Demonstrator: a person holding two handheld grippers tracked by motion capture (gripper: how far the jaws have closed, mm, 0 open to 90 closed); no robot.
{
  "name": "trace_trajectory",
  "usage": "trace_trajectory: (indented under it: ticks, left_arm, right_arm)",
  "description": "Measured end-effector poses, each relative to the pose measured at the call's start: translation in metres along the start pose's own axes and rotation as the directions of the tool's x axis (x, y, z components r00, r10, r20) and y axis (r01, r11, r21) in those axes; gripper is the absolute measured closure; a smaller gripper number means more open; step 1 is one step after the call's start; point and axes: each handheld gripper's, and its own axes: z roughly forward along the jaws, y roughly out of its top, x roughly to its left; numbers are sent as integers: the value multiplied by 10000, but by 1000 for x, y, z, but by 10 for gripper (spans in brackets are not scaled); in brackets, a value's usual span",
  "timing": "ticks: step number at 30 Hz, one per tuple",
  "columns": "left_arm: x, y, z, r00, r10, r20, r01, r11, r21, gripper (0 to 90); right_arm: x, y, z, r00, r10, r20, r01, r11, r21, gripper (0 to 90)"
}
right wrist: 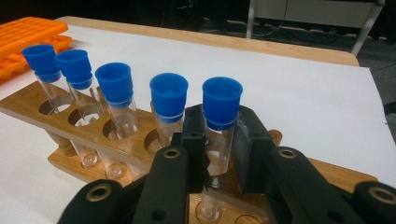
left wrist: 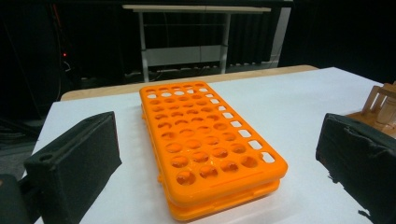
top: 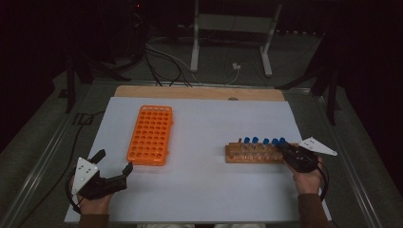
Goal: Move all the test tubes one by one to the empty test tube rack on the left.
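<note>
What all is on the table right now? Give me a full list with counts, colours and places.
Test tubes: five, clear with blue caps, upright in the wooden rack.
Wooden rack: one, brown, right side of the sheet.
Orange rack: one, orange, empty, left of centre.
Sheet: one, white, covering the table.
Left gripper: black, open, near the orange rack's near end.
Right gripper: black, shut on the end tube.

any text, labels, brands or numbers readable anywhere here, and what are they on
None can be read: the orange rack, the wooden rack, the blue-capped tubes and the white sheet bear no visible print.
The grey plate on the left gripper shows only dots.
</note>
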Motion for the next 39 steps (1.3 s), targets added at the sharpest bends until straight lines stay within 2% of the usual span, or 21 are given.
trace_trajectory:
  ticks: [14, 39]
  left_arm:
    - [0, 0, 1, 10000, -12, -10, 12, 10000, 24, 4]
    - [-1, -1, 1, 10000, 12, -36, -12, 9999, 119, 4]
  right_arm:
    - [1, 7, -9, 9999, -57, 95, 60, 9995, -325, 768]
    - [4, 44, -35, 9991, -361, 208, 380, 9940, -1022, 768]
